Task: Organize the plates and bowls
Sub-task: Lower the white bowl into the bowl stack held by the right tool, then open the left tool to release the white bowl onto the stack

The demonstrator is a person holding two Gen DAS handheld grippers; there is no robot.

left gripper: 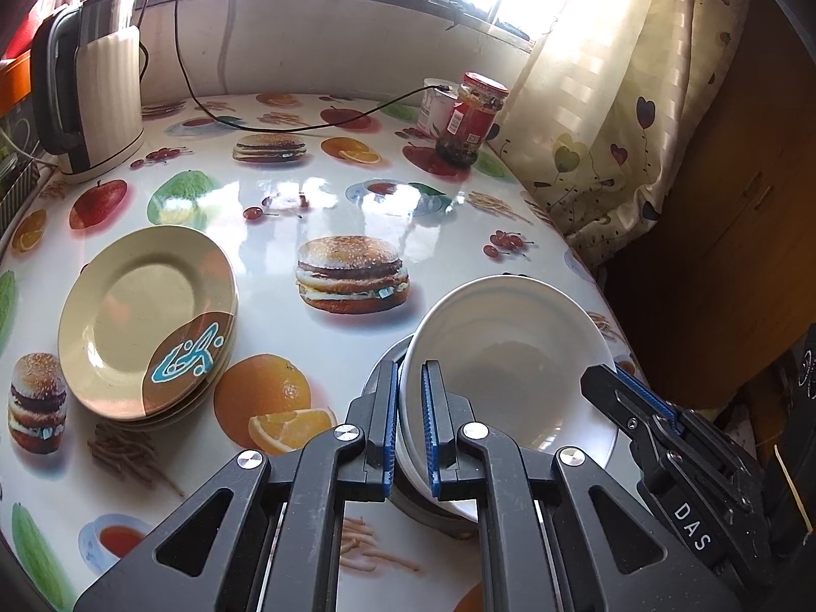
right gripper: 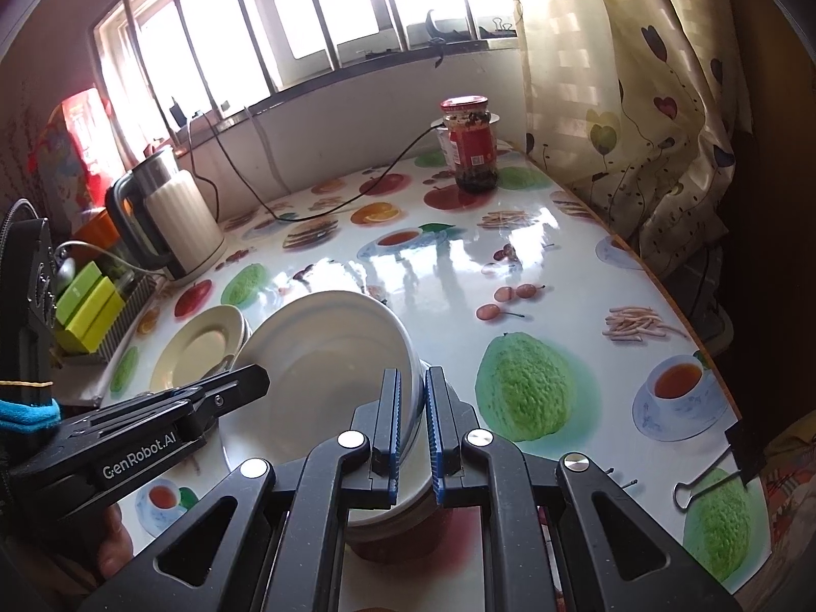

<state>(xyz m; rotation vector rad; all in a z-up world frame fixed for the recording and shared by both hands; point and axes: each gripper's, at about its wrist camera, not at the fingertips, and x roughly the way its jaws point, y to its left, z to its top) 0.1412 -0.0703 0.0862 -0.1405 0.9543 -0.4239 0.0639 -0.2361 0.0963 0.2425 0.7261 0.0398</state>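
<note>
A white bowl (left gripper: 510, 357) (right gripper: 326, 357) sits tilted on top of other bowls (left gripper: 380, 375) (right gripper: 387, 515) near the table's front edge. My left gripper (left gripper: 410, 372) (right gripper: 255, 375) is shut on the tilted bowl's left rim. At the opposite rim my right gripper (right gripper: 412, 375) (left gripper: 604, 375) is shut too, so both hold the same bowl. Left of the bowls rests a short stack of cream plates (left gripper: 137, 306) (right gripper: 199, 347), the top one marked with a brown patch and a blue design.
An electric kettle (left gripper: 97, 92) (right gripper: 173, 214) stands at the back left, its black cable (left gripper: 285, 127) running across the table. A red-lidded jar (left gripper: 474, 117) (right gripper: 469, 143) stands at the back right by the curtain (left gripper: 612, 102). A binder clip (right gripper: 714, 479) lies at the right edge.
</note>
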